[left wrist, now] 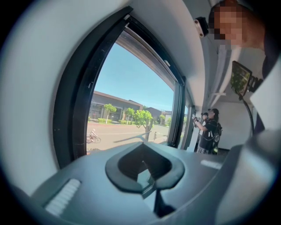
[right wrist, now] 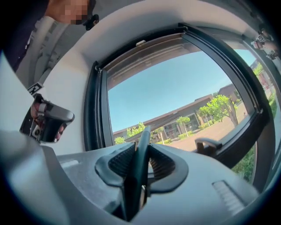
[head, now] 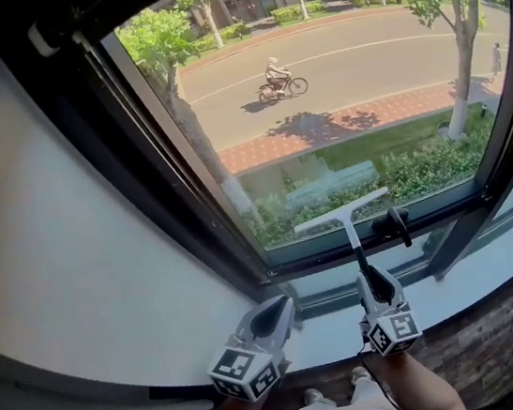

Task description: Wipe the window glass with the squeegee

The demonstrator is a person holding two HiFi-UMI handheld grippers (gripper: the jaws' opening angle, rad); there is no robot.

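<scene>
- Left tongs (head: 276, 312): tips closed together with nothing between them, held over the white sill (head: 108, 296) near the lower left corner of the window frame (head: 198, 226), idle.
- Step in hand: wiping. The squeegee (head: 344, 213) stands handle-down, its pale blade level along the lower edge of the window glass (head: 341, 64), apparently at the bottom of a stroke; contact with the pane cannot be confirmed.
- Next move, as judged: lift the blade clear, carry it up to an unwiped strip, press it flat and draw down evenly.
- Right tongs (head: 374, 289): narrow, clamped on the squeegee's dark handle, which rises straight between them.
</scene>
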